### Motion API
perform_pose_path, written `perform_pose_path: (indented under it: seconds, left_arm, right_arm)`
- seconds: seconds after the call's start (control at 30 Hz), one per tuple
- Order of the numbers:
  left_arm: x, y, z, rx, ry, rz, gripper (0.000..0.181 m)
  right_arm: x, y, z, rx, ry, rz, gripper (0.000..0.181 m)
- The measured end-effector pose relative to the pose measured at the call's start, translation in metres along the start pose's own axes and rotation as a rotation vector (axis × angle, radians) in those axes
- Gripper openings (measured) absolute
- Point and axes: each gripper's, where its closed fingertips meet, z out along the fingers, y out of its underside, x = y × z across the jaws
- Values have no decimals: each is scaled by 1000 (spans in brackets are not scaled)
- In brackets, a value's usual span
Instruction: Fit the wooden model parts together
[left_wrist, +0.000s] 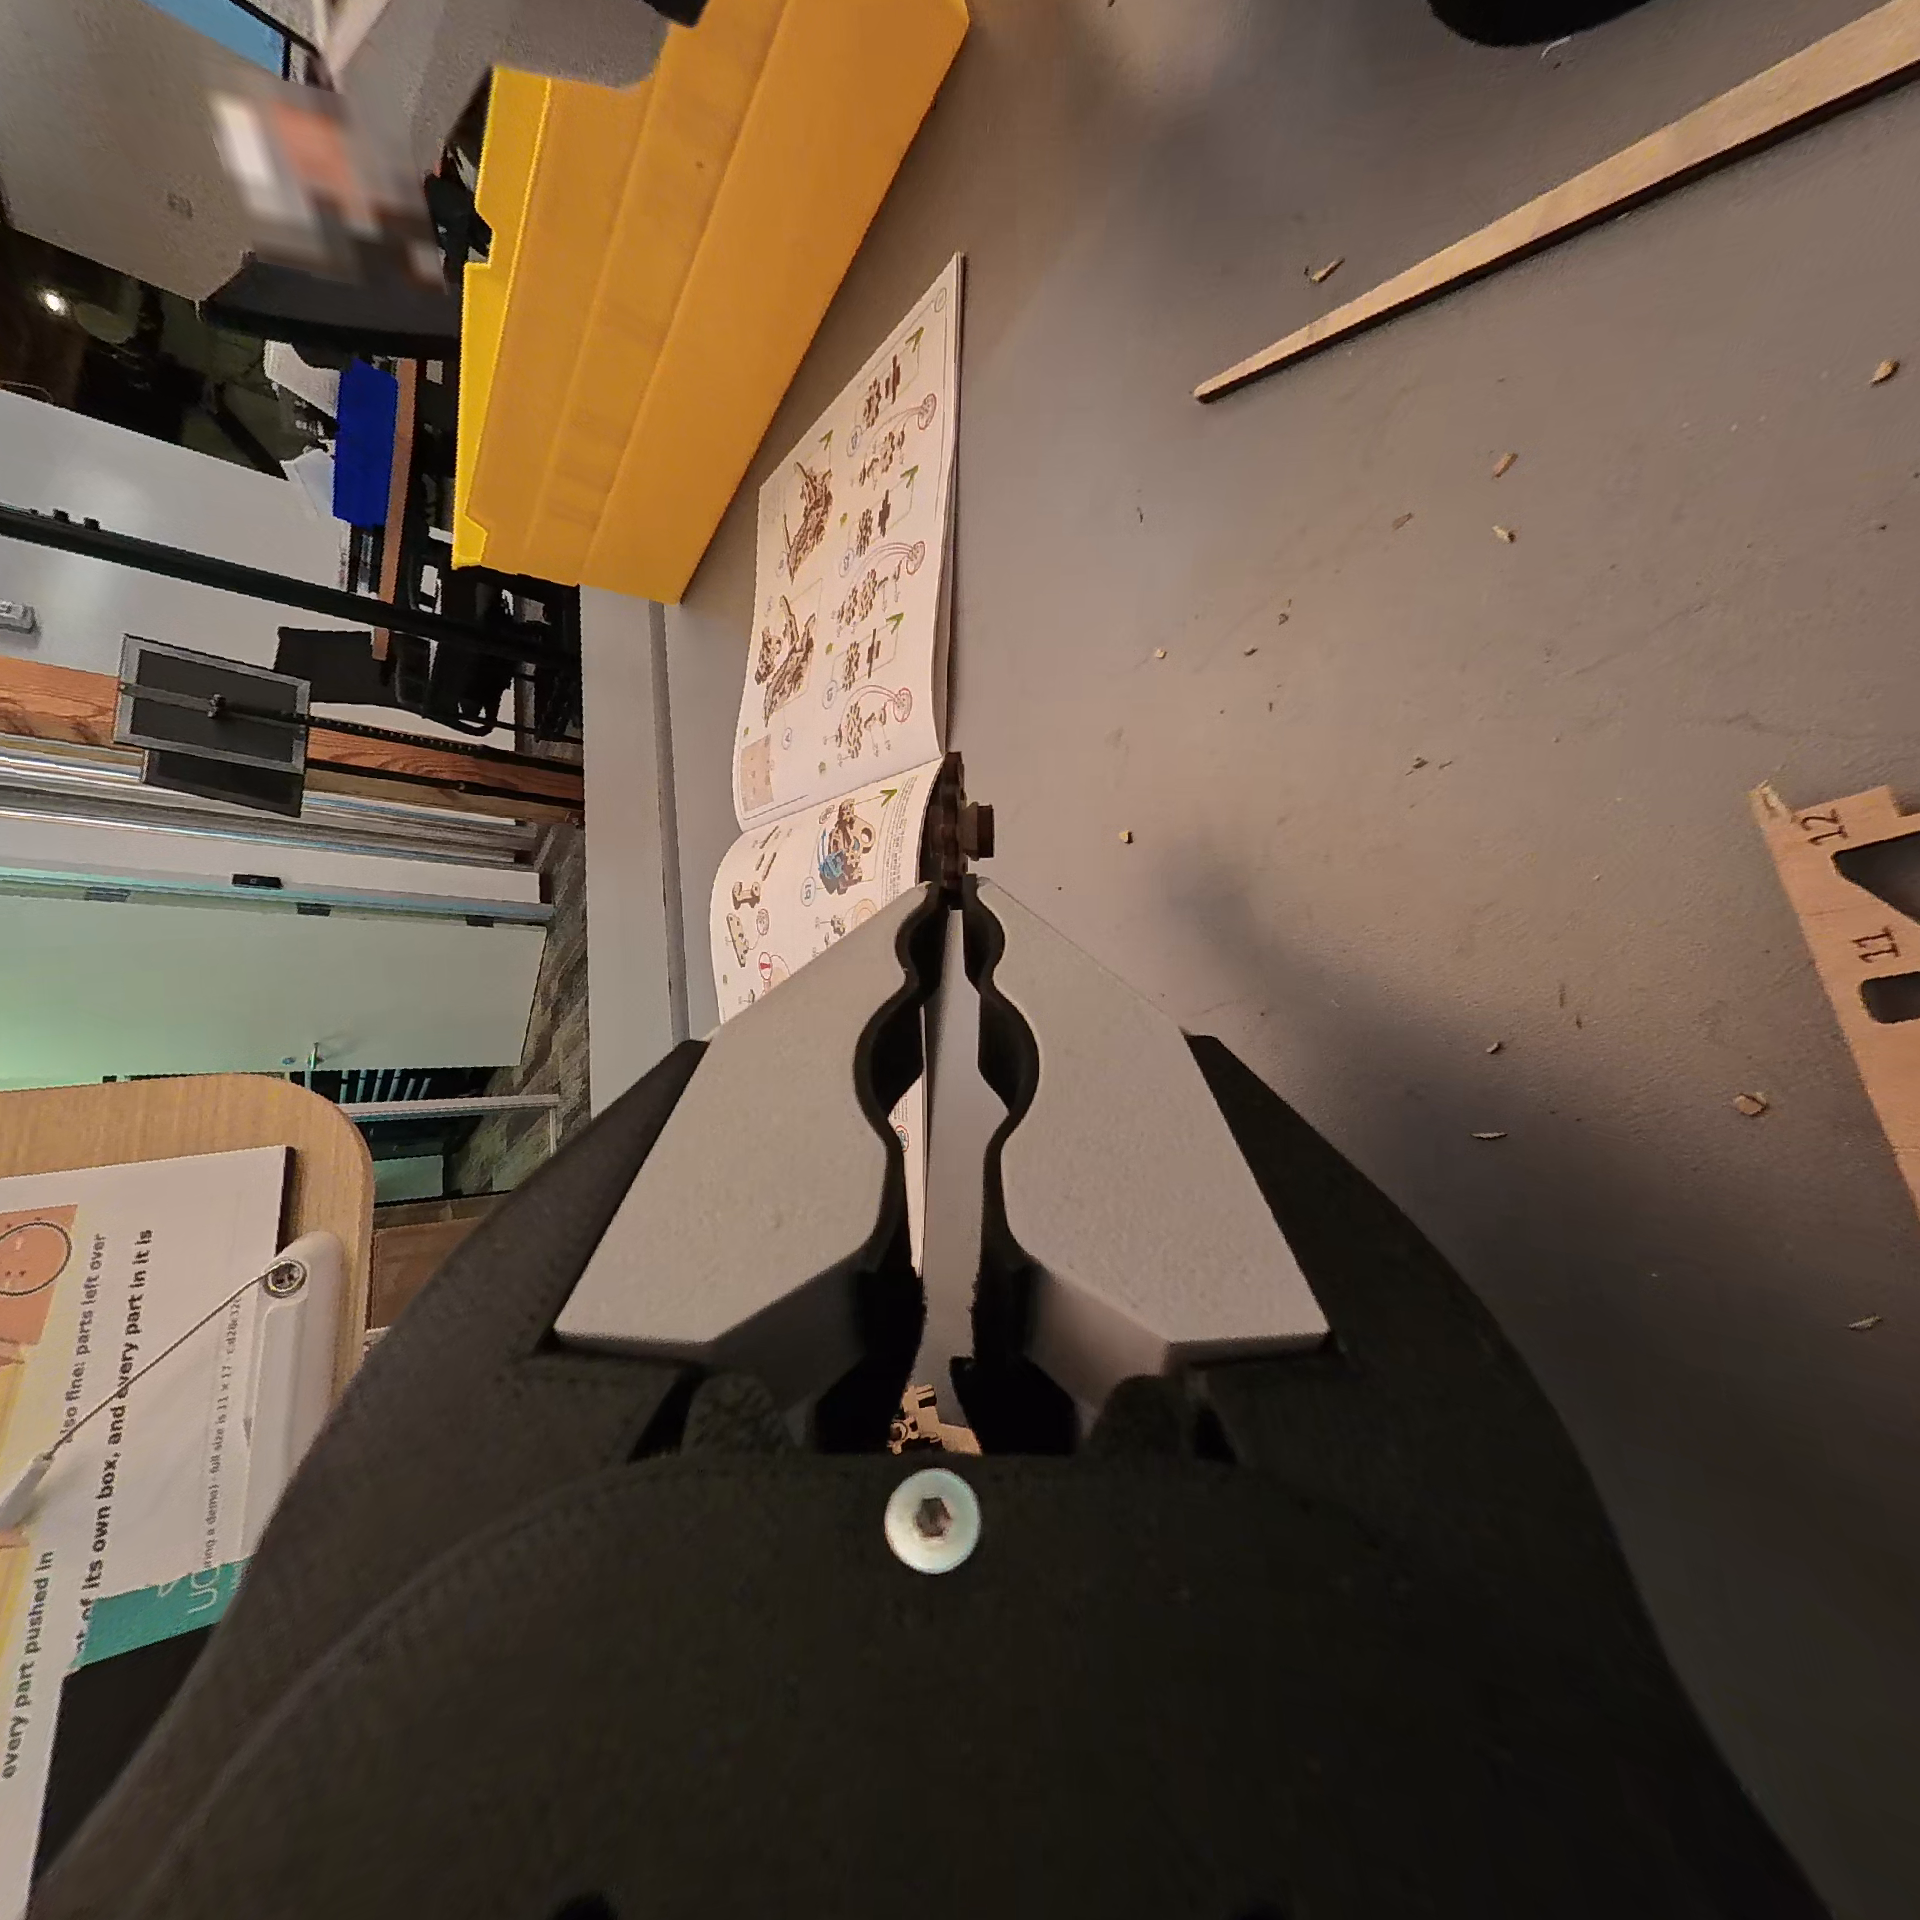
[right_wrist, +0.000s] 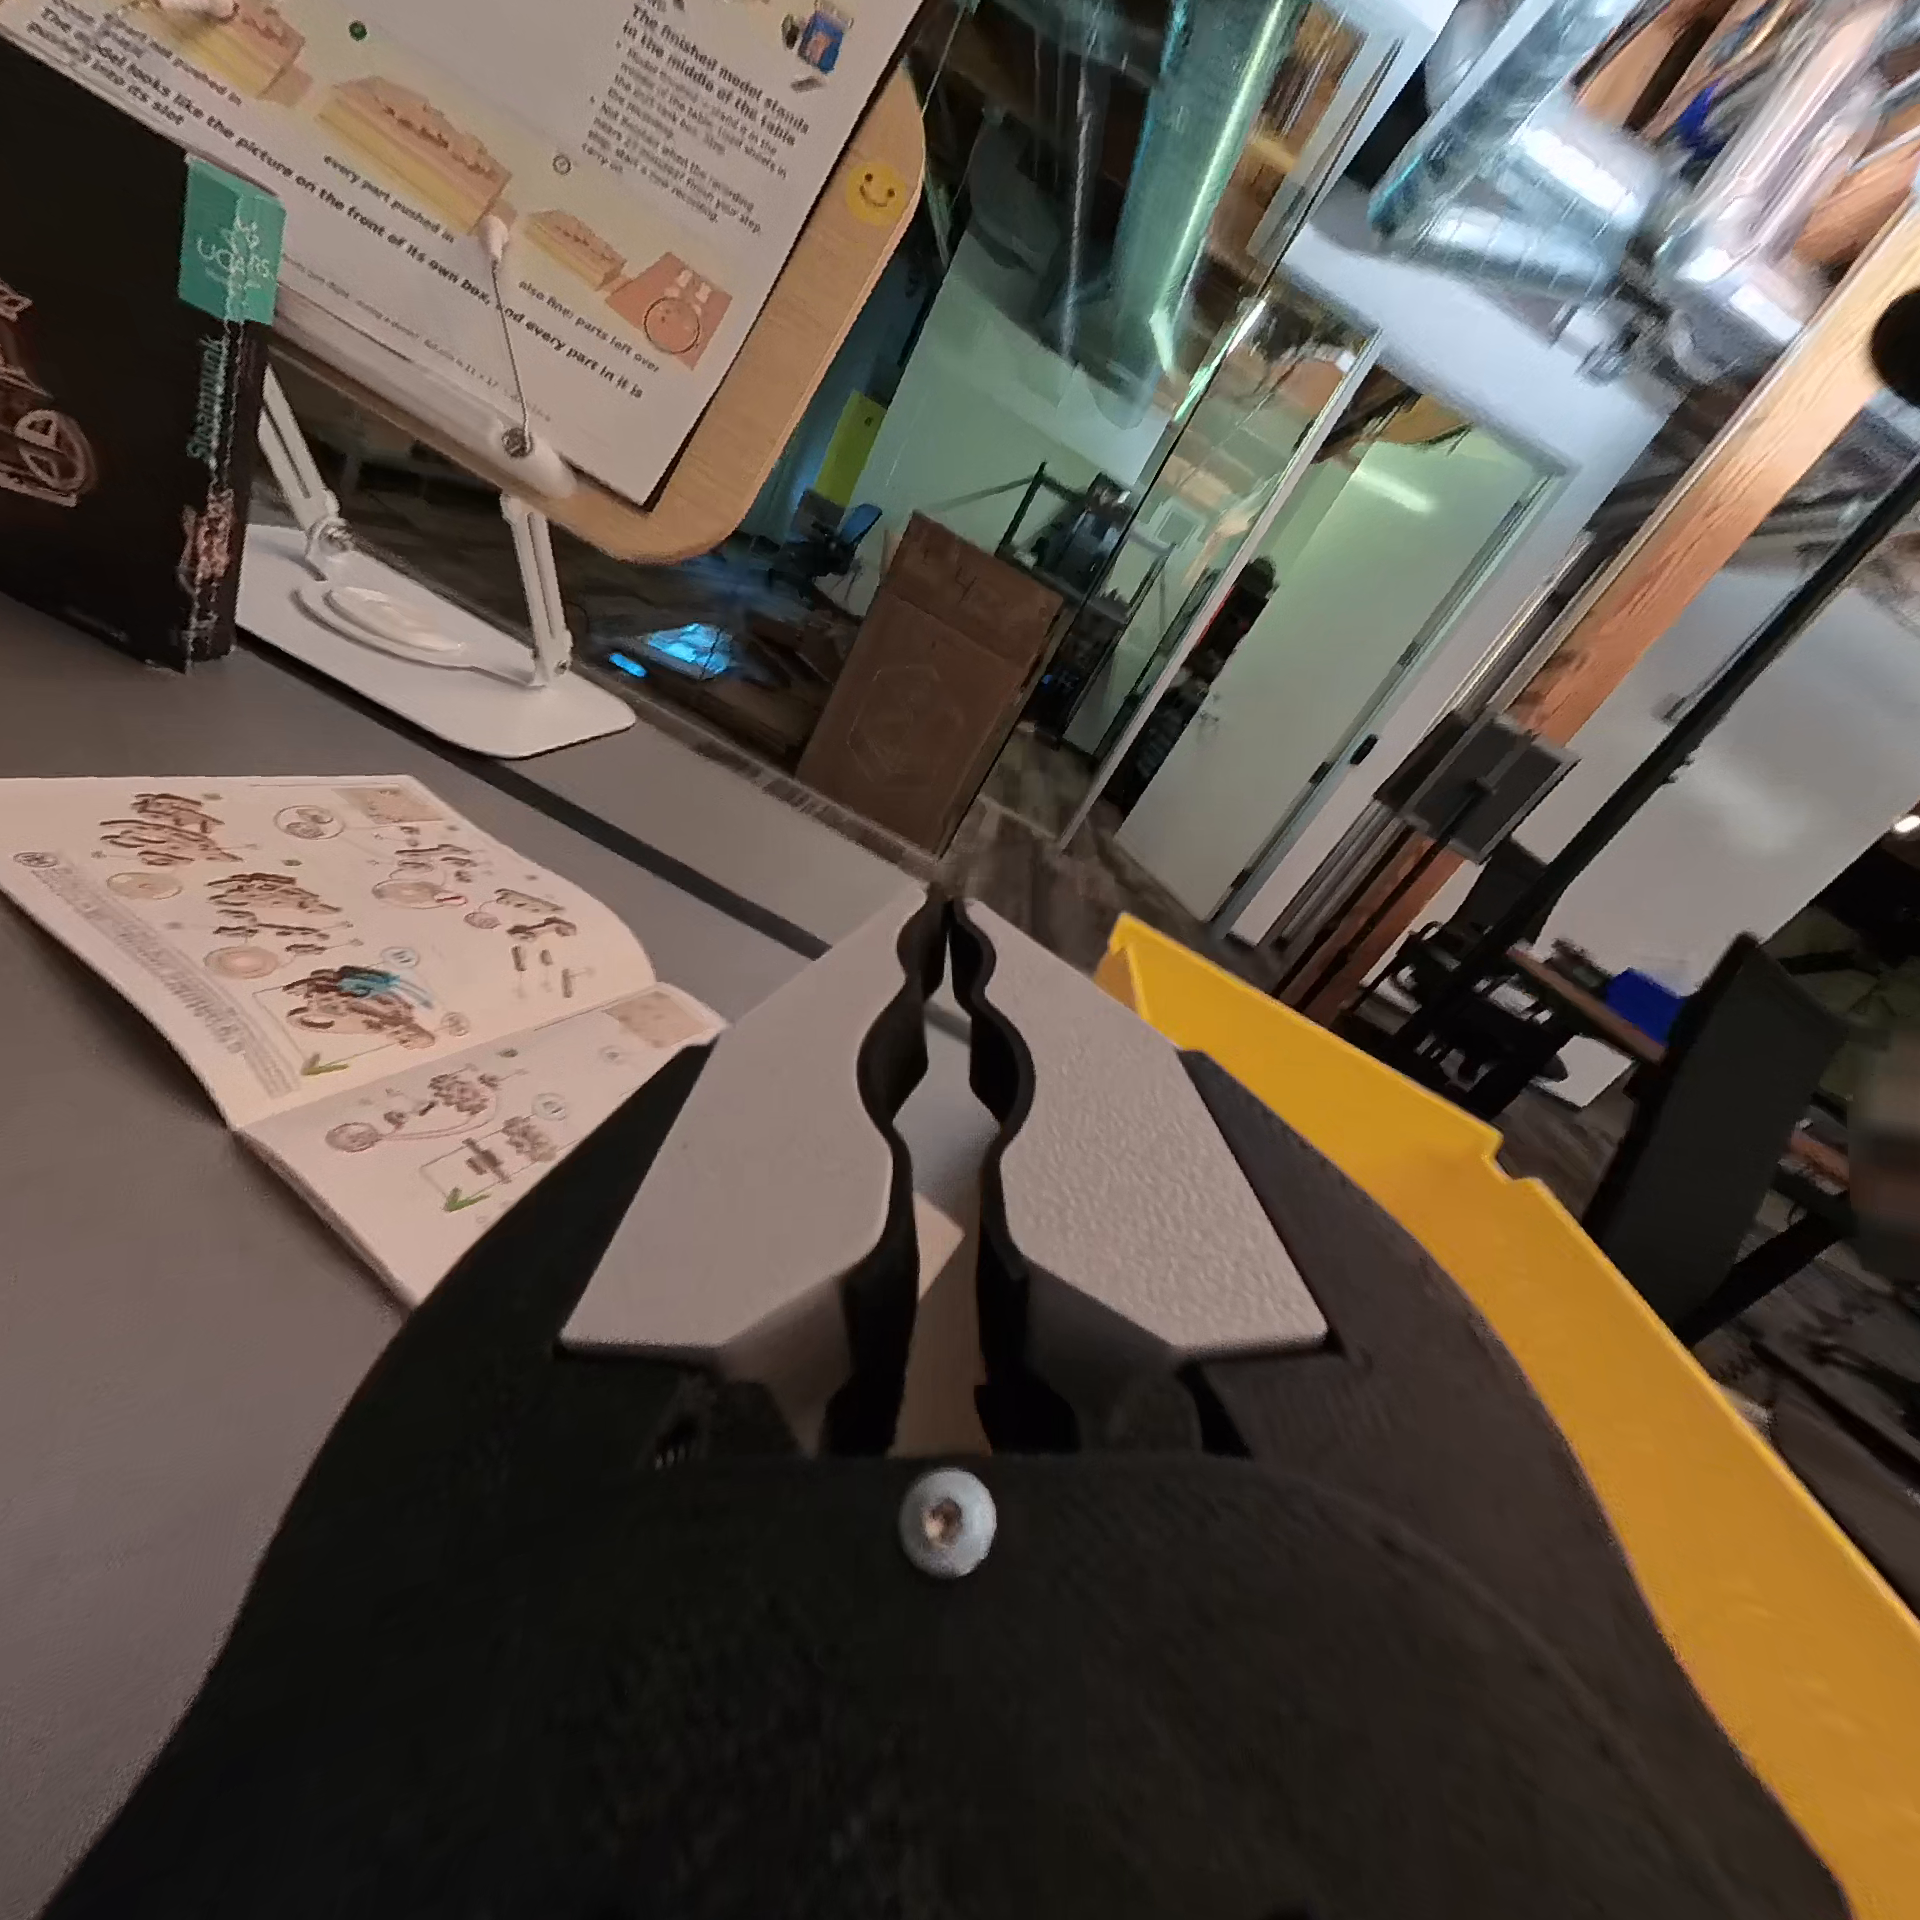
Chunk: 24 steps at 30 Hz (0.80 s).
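left wrist view, from the left: yellow bin (left_wrist: 665, 301) at the table's far edge, open instruction booklet (left_wrist: 852, 582) beside it on the grey table (left_wrist: 1455, 727). left gripper (left_wrist: 957, 902) is pinched narrow on a small dark wooden gear (left_wrist: 954, 826), held edge-on at the very fingertips, just above the booklet's fold. farther right: a thin wooden strip (left_wrist: 1558, 197), scattered chips, and a numbered plywood parts sheet (left_wrist: 1860, 966) at the frame edge.

right wrist view: kit box (right_wrist: 114, 416) and booklet (right_wrist: 343, 966) left, yellow bin (right_wrist: 1558, 1351) right. right gripper (right_wrist: 948, 914) has its tips nearly touching, nothing visible between them; it looks empty and points off the table.

judgement: mating piece not in hand yet. the gear's grip is shallow, so keep steady pressure, fetch the partner with the right, align the bore squarely before pushing.
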Motion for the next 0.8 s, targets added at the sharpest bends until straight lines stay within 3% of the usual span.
perform_pose_path:
  seconds: [0.27,0.6,0.8]
  left_arm:
    - [2,1,1,-5,6,0,0]
    - [0,7,0,-22,4,25,0]
    - [3,12,-3,-47,31,50,1]
  right_arm:
    - [-45,43,6,-351,-242,166,0]
    - [-33,19,7,-142,-165,91,0]
    - [-30,23,9,-129,-132,16,0]
